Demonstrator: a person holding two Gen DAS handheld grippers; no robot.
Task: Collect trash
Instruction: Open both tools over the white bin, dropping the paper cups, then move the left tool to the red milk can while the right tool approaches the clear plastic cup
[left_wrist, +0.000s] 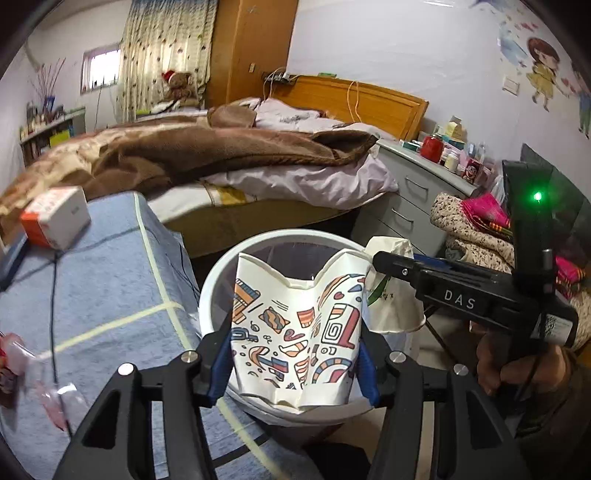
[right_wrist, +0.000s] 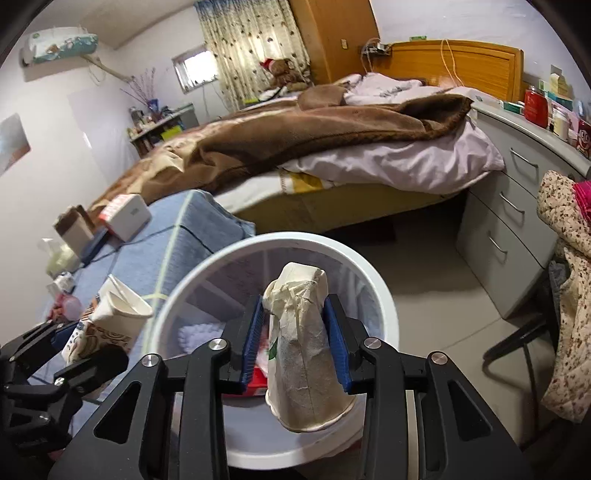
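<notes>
My left gripper is shut on a crushed patterned paper cup, held over the near rim of a white round trash bin. My right gripper is shut on a crumpled white paper cup, held above the same bin. The right gripper and its white cup show at the right of the left wrist view. The left gripper with the patterned cup shows at the lower left of the right wrist view. Some trash lies inside the bin.
A blue-covered table stands left of the bin with a white and orange box, a cable and wrappers. A bed with a brown blanket lies behind. Grey drawers and a clothes-draped chair stand at the right.
</notes>
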